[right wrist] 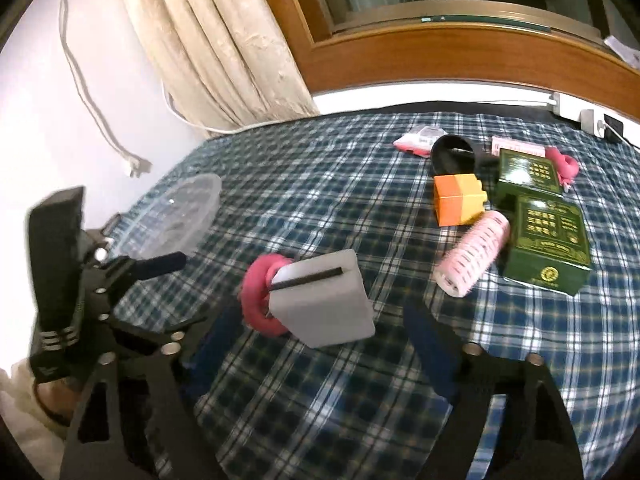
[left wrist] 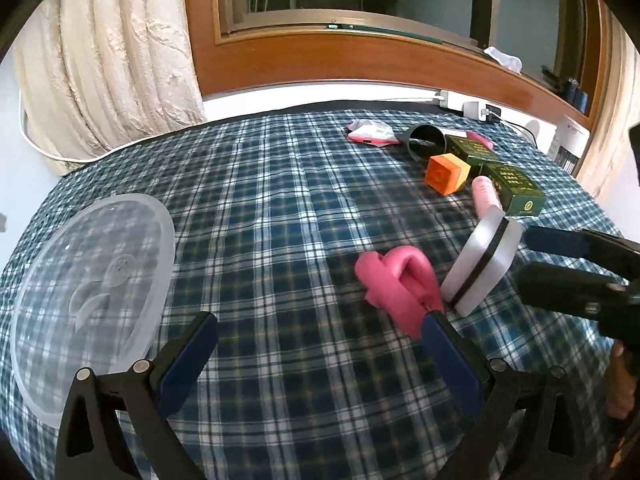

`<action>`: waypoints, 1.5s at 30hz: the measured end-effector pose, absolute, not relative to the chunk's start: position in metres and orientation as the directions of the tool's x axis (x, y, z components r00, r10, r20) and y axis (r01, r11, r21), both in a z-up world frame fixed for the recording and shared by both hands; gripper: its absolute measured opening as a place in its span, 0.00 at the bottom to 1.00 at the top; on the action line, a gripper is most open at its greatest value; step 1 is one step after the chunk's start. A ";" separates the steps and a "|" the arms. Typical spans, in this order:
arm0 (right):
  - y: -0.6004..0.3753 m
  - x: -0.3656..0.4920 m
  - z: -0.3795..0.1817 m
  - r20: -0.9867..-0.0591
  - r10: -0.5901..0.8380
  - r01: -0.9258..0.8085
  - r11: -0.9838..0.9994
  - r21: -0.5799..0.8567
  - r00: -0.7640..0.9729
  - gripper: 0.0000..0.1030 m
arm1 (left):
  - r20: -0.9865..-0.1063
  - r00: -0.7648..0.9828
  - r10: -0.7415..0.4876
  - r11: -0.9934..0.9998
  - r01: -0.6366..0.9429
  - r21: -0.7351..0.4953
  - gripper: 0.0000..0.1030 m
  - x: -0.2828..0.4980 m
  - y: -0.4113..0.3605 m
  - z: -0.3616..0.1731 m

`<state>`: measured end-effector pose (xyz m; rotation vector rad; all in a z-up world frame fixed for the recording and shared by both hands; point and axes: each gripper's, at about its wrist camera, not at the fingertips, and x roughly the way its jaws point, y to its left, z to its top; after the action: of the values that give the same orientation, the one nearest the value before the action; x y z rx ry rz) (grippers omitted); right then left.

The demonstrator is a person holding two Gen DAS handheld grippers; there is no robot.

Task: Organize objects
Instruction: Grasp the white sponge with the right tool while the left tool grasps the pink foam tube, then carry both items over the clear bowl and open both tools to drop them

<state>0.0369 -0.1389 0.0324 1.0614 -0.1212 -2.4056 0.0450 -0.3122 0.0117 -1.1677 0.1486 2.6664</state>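
Now | L gripper [left wrist: 316,344] jaws wide, pink ring [left wrist: 394,280] at its right tip | R gripper [right wrist: 320,340] jaws wide, white block [right wrist: 320,300] just ahead

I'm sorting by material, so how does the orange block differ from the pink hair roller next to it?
The orange block is boxy with flat faces and a stud on one end; the pink hair roller is a cylinder lying on its side. The block is solid orange and smooth, the roller pale pink with rows of small marks. The roller looks longer and slimmer. Both lie on the checked cloth, beside the green boxes.

Cream curtain [left wrist: 108,64] hangs beside a wood-framed window [left wrist: 360,12].
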 end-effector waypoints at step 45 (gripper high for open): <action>-0.116 0.039 0.029 -0.630 -0.400 0.281 -0.917 0.284 -0.666 0.50 | -0.723 -0.648 0.240 -0.955 -0.292 -0.056 0.50 0.031 -0.296 0.019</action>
<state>0.0392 -0.1163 0.0290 1.0218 -0.2295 -2.5586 0.0314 -0.2964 0.0193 -1.1315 0.0942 2.6111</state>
